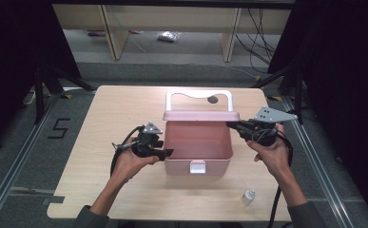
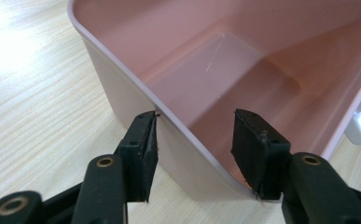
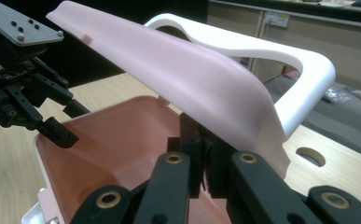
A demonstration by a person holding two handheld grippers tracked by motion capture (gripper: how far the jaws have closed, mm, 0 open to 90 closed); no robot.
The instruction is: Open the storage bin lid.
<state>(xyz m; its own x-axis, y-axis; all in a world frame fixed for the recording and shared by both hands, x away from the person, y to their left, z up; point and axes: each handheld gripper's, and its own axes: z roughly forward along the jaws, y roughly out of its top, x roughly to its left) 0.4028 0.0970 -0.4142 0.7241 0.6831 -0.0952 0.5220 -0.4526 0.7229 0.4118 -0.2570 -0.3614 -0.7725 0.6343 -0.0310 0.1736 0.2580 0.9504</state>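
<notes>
High view first: we see the wooden table (image 1: 101,142), pale, with a round hole near its far edge behind the box and a black "5" marked on the floor off its left edge. At the middle of the table stands the pink box (image 1: 198,142), a plastic bin with rounded corners, empty inside, with a white latch (image 1: 197,166) on its near wall. Its pink lid (image 1: 200,115), which carries a white handle (image 1: 199,97), is tipped up along the far rim. Our right gripper (image 1: 234,126) is clenched on the lid's right edge. Our left gripper (image 1: 168,152) straddles the box's left wall near the front corner, jaws half open, pads apart from the wall. A small white bottle (image 1: 248,196) stands near the table's near right corner; any label is unreadable.
</notes>
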